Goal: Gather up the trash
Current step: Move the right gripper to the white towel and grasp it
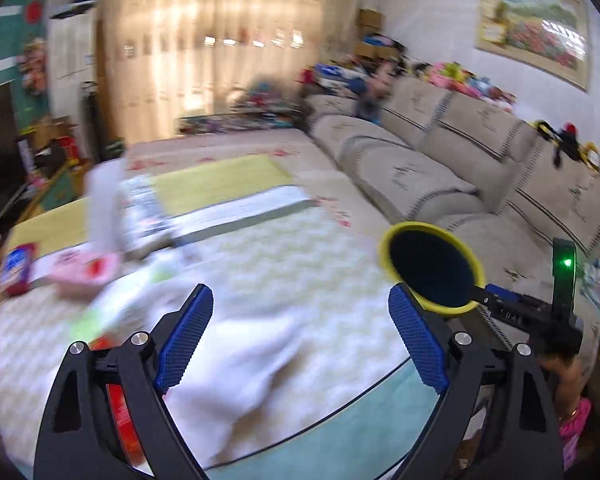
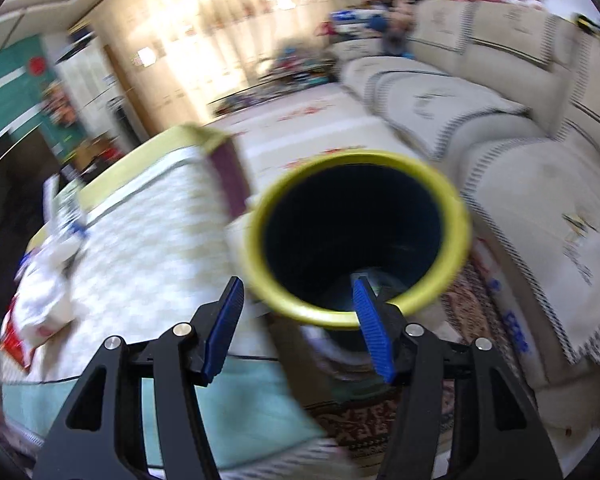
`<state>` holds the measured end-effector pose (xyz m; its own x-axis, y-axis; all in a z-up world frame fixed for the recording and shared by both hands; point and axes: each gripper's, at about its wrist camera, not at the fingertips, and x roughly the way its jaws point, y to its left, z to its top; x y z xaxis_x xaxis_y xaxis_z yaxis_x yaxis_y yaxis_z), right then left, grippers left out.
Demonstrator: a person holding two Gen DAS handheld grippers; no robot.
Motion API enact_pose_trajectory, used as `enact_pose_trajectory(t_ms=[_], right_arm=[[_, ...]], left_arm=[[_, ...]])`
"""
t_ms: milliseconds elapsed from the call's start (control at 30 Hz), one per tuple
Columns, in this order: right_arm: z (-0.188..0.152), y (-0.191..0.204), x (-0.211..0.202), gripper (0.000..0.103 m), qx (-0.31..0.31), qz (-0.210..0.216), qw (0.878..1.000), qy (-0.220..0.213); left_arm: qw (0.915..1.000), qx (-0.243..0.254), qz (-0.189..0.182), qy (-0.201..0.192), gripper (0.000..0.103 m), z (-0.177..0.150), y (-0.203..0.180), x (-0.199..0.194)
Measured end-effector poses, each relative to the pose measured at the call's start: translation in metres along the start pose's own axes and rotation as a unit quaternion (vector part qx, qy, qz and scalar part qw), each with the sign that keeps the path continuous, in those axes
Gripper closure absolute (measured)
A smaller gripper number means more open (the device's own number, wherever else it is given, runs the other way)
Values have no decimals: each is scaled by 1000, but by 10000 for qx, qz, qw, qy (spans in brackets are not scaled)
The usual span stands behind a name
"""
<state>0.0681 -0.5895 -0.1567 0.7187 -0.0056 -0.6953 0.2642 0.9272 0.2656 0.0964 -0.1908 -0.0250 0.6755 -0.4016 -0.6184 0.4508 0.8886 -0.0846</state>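
Trash [image 1: 72,276] lies blurred, uncountable, on the table [image 1: 300,264]. One yellow-rimmed bin [image 2: 356,236] hangs from the right gripper [image 2: 300,316], one finger inside its rim, grip unclear. Left gripper [image 1: 300,332] spread wide, empty.

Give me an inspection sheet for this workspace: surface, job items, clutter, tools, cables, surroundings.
Surface: table under a pale patterned cloth, blurred.
Job's things: bin, yellow rim, dark inside, raised beside the table; white wrapper on the cloth.
Clutter: pink packet and red box near the table's far left.
Tools: left tool open, nothing between its fingers; right tool straddles the bin's rim with one finger inside and seems to carry it.
Cables: nothing seen.
Surroundings: sofa with toys along its back, curtains, framed picture.
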Motion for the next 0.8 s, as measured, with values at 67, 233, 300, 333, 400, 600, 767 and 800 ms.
enact_pose_trajectory(t_ms=[67, 233, 300, 333, 400, 600, 767, 800], right_arm=[[1, 36, 6, 48, -301, 273, 9991, 70], [-2, 123, 15, 48, -993, 1016, 9895, 276], [-1, 158, 16, 48, -1275, 1279, 9831, 306], [-1, 173, 16, 48, -1392, 1366, 9803, 297], [1, 197, 13, 48, -1607, 1521, 9749, 261], [-5, 253, 23, 48, -2154, 1614, 9623, 403], [-18, 276, 29, 48, -2457, 1617, 9543, 526], [-20, 279, 31, 48, -2514, 1562, 9537, 528]], left_arm=[[9992, -195, 325, -106, 14, -12, 29, -24], [9933, -502, 975, -361, 13, -38, 85, -66], [9907, -664, 1111, -429, 13, -49, 106, -79], [9900, -709, 1135, -440, 13, -52, 111, -81], [9884, -831, 1186, -467, 13, -59, 126, -87], [9863, -1001, 1220, -481, 13, -70, 142, -84], [9856, -1077, 1222, -450, 13, -76, 144, -80], [9856, -1095, 1215, -438, 13, -77, 144, -79]])
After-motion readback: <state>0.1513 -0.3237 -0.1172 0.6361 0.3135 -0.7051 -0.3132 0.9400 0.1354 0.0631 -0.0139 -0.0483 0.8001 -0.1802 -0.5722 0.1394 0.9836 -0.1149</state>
